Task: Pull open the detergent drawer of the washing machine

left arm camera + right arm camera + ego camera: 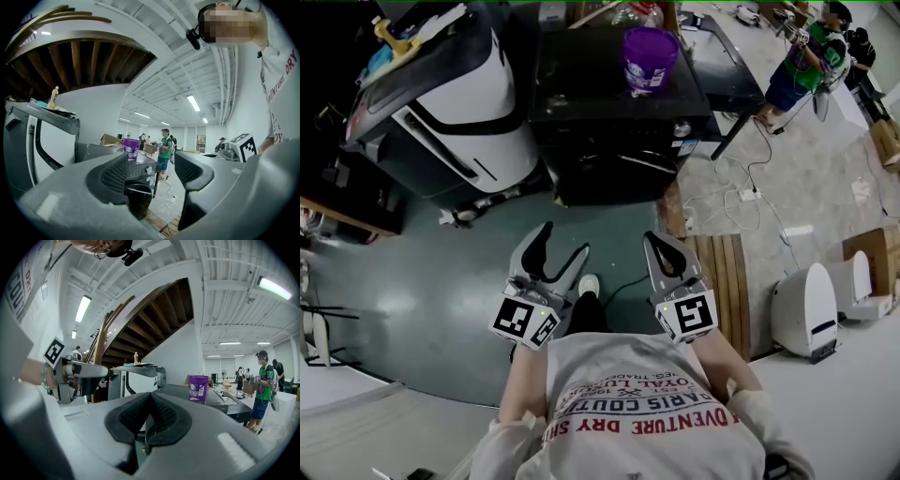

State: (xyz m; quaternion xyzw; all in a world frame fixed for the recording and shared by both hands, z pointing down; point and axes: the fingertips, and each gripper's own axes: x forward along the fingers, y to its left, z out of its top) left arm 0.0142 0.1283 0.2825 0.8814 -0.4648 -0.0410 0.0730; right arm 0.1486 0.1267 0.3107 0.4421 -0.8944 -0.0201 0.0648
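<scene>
**Head view, looking steeply down.** The black washing machine (581, 89) stands ahead of the person, well apart from both tools, with its front edge towards them. A purple tub (650, 54) sits on its top near the back right. The detergent drawer belongs to the dark front panel beside the round knob (682, 128), but its outline cannot be made out.

A bare stretch of grey-green floor (431, 281) lies between the machine's front and the grippers. It is bounded on the left by a white-and-black appliance (464, 108). On the right it is bounded by wooden slats (727, 281), with loose cables (750, 183) just beyond them. A white upright unit (806, 314) stands further right. A bystander in a green shirt (806, 66) is off the machine's far right corner.

**Grippers.** The left gripper (564, 242) is held close to the body with its jaws spread wide and nothing between them. The right gripper (664, 246), beside it, has its ribbed pads (164, 416) pressed together on nothing.

**Left gripper view.** The machine's knob and round door (138, 199) show through the gap between the jaws, at a distance.
</scene>
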